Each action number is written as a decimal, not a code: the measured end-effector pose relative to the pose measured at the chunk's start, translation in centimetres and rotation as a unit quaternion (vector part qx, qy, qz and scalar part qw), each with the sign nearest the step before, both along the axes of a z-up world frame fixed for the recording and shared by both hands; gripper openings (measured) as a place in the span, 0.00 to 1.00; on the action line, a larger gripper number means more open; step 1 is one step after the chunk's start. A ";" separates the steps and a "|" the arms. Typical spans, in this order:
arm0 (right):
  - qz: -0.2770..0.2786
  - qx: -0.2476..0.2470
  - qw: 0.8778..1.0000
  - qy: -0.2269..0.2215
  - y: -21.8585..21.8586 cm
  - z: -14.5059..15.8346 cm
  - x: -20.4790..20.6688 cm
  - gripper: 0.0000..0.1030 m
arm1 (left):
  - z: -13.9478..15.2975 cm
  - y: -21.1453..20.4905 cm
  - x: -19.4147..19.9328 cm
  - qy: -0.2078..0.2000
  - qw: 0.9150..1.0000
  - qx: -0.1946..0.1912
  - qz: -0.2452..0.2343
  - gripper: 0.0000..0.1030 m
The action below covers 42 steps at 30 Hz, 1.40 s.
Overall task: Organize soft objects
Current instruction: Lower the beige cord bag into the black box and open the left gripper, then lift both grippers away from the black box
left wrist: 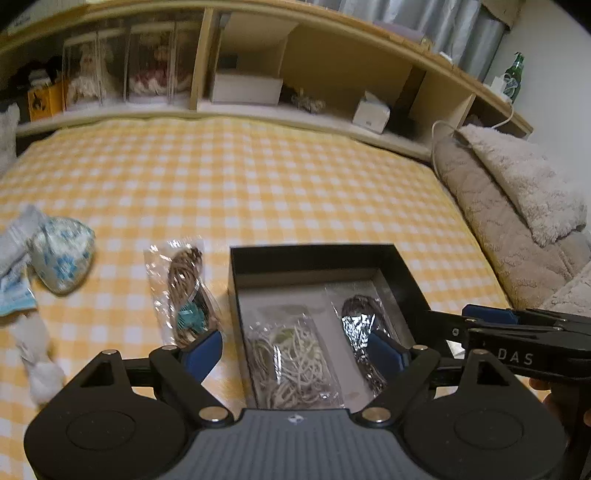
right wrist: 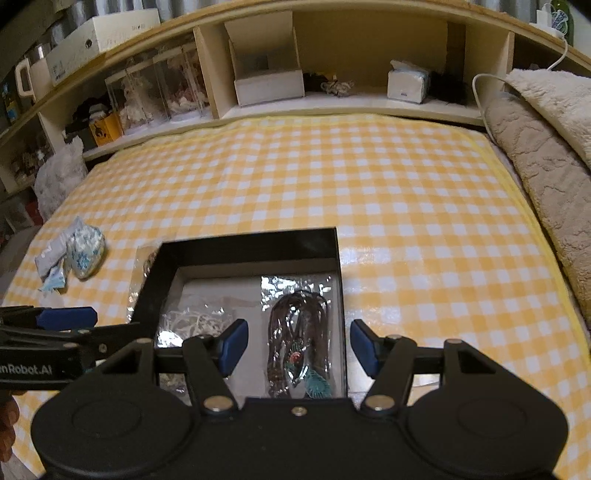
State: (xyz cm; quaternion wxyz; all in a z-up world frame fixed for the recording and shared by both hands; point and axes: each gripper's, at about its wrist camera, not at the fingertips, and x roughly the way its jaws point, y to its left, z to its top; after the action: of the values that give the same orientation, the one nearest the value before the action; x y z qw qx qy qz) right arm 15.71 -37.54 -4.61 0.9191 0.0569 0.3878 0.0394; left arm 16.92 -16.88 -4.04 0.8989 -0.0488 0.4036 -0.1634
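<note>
Left wrist view: a black box (left wrist: 317,258) sits open on the near part of a yellow-checked cloth (left wrist: 258,177). Inside lie two clear packets side by side: a packet of pale cord (left wrist: 291,358) on the left and a packet of dark cord (left wrist: 360,325) on the right, which the right wrist view shows with a teal pendant at its near end (right wrist: 299,343). A third packet of brown cord (left wrist: 183,291), also with a teal piece, lies on the cloth just left of the box, outside it. Farther left is a blue-and-white patterned pouch (left wrist: 62,254) next to some pale wrappers, and a white fluffy thing (left wrist: 38,358) lies at the near left.

The left gripper (left wrist: 295,350) hangs over the near edge of the box with its blue fingers (left wrist: 203,350) spread wide, one over the cloth beside the brown packet and one over the dark packet; nothing is between them. The right gripper (right wrist: 295,347) is likewise spread wide and empty, over the right half of the box above the dark packet. Each gripper's tip shows at the edge of the other's view, close alongside.

At the far side runs a wooden shelf (right wrist: 332,22) holding a white carton (right wrist: 269,81) and clear display cases (right wrist: 162,92). A beige fleecy blanket (left wrist: 517,192) is piled along the right, and a green bottle (left wrist: 515,75) stands at the far right.
</note>
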 end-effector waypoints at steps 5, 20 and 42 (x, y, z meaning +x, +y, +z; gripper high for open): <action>0.003 0.010 1.000 -0.020 0.6 1.1 -0.8 0.60 | 1.4 1.2 -0.8 -0.020 1.000 0.004 -0.001 0.88; 0.000 0.016 0.991 -0.134 2.7 5.9 -3.7 0.78 | 6.0 4.4 -2.8 -0.110 0.993 0.029 0.010 1.00; 0.010 0.000 0.985 -0.173 7.8 6.0 -1.9 1.00 | 7.0 15.4 -1.3 -0.141 0.983 0.075 0.089 1.00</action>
State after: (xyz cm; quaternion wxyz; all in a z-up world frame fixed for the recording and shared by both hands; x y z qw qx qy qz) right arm 13.85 -29.78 1.42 0.9719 0.0450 0.2238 0.0577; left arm 15.63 -1.49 2.94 0.9589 0.0063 0.2777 -0.0572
